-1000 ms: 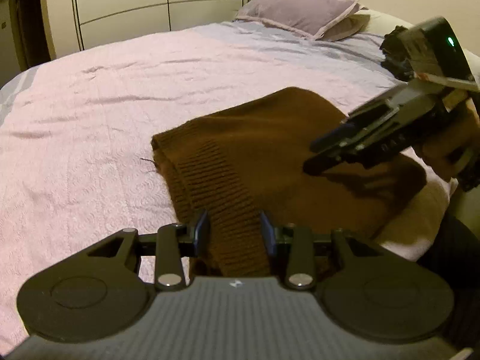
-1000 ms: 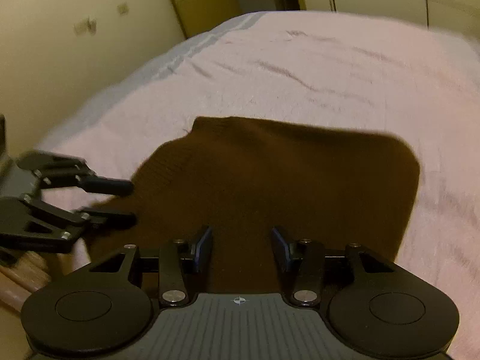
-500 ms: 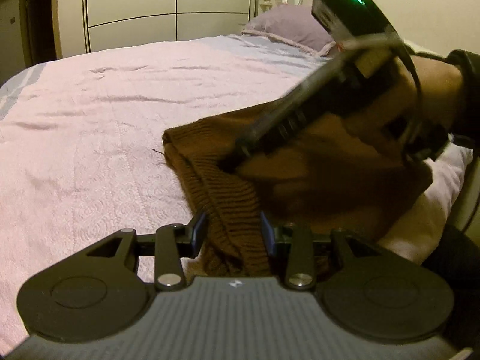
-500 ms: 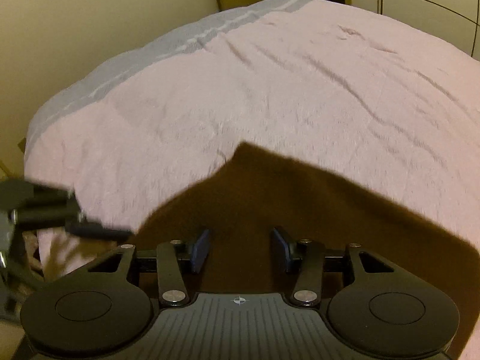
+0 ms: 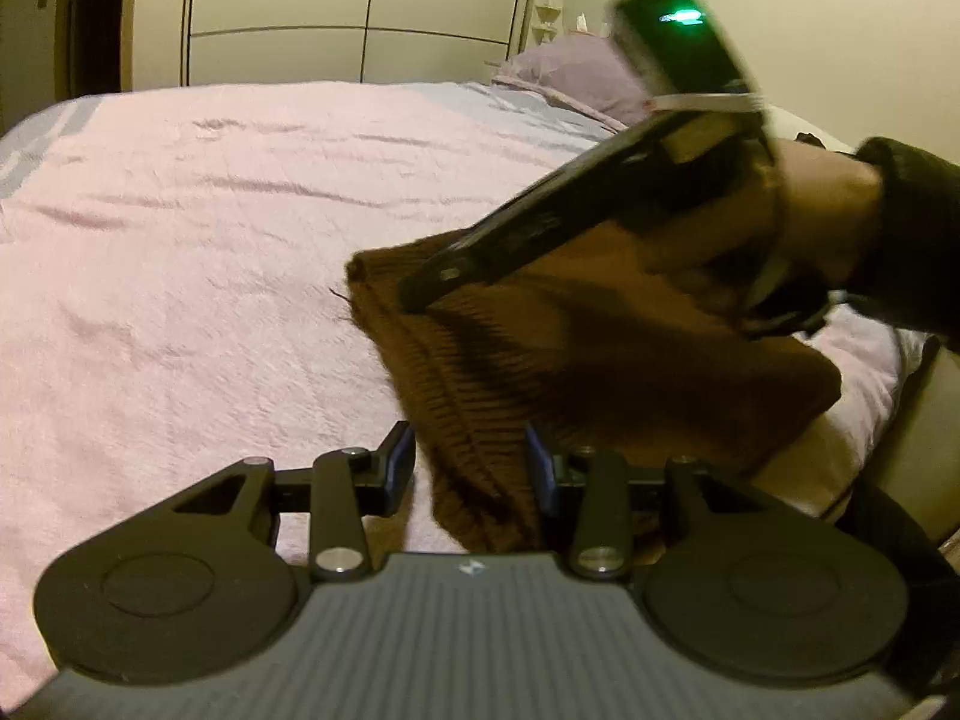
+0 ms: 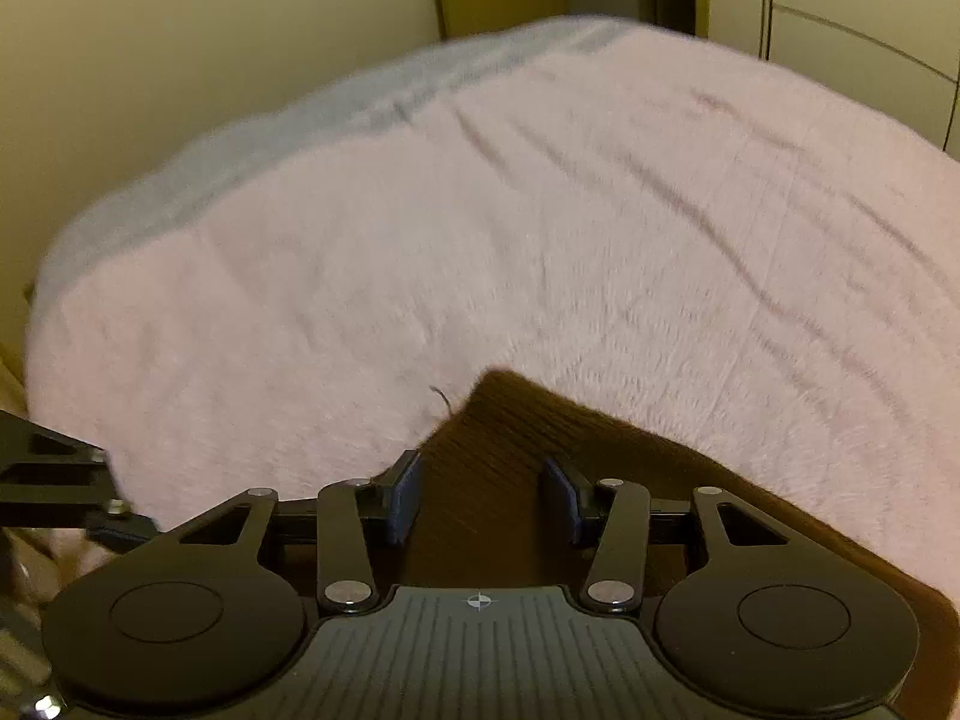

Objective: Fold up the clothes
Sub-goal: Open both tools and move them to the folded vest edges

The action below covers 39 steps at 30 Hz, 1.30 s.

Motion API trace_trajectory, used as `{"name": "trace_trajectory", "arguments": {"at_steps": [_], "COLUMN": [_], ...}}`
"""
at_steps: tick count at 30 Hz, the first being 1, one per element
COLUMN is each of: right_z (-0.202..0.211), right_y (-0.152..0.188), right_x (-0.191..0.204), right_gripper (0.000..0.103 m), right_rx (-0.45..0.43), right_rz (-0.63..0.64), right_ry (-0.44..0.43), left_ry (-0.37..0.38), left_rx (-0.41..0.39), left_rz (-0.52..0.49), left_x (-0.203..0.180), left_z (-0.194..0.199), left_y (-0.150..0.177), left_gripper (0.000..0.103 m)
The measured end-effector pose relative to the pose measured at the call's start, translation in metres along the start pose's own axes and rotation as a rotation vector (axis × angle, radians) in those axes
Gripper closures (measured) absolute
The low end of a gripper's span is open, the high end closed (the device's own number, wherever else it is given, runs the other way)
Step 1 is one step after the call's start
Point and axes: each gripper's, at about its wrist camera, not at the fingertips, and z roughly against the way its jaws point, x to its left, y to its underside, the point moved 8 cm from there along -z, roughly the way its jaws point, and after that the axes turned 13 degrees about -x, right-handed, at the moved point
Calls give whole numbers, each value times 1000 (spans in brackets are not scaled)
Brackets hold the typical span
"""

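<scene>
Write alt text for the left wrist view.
A folded brown sweater lies on a pink bedspread, its ribbed edge between the opening jaws of the left gripper. The right gripper, held in a hand, reaches down to the sweater's far corner. A pillow and wardrobe stand behind.

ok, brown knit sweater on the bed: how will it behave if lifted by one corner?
Likely floppy: the brown sweater lies folded in soft layers. Its thick ribbed edge suggests some weight, so it would probably sag. It looks grippy on the pink blanket, apt to drag.
</scene>
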Motion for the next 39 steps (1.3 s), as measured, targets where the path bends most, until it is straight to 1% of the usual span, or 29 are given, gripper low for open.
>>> {"name": "trace_trajectory", "arguments": {"at_steps": [3,6,9,12,14,17,18,20,23,25,26,29,31,34,36,39], "right_z": [29,62,79,78,89,111,118,129,131,134,139,155,160,170,183,198], "right_y": [-1,8,32,58,59,58,60,71,94,102,101,101,114,129,128,125], "right_x": [9,25,43,49,47,42,41,40,36,31,29,24,14,5,7,14], "right_gripper": [55,55,55,55,55,55,55,55,55,55,55,55,55,55,55,55], "right_rx": [-40,-56,-40,13,-12,-58,-70,-78,-50,-62,-74,-106,-95,-111,-140,-169], "right_rz": [39,55,82,146,115,79,72,51,17,-25,-36,-41,-55,-88,-114,-103], "right_ry": [12,8,-8,12,20,43,52,68,82,93,102,134,168,175,190,210], "left_ry": [-25,-55,-65,-67,-74,-92,-91,-65,-2,-11,-16,-25,-28,-30,-33,-42], "left_rx": [-5,6,20,27,24,7,-1,-14,26,55,69,75,76,81,84,91], "left_rz": [-10,-21,-51,-62,-79,-133,-152,-180,-226,-276,-301,-289,-274,-269,-271,-279], "left_x": [3,7,5,5,3,-4,-7,-20,-43,-51,-55,-50,-47,-46,-47,-49], "left_z": [8,11,7,10,15,26,29,33,23,13,7,3,3,2,3,4], "left_y": [-4,-5,0,0,-3,-12,-15,-18,-7,4,9,15,16,17,15,12], "left_gripper": [67,69,70,70,70,70,70,70,69,69,69,66,63,63,63,63]}}
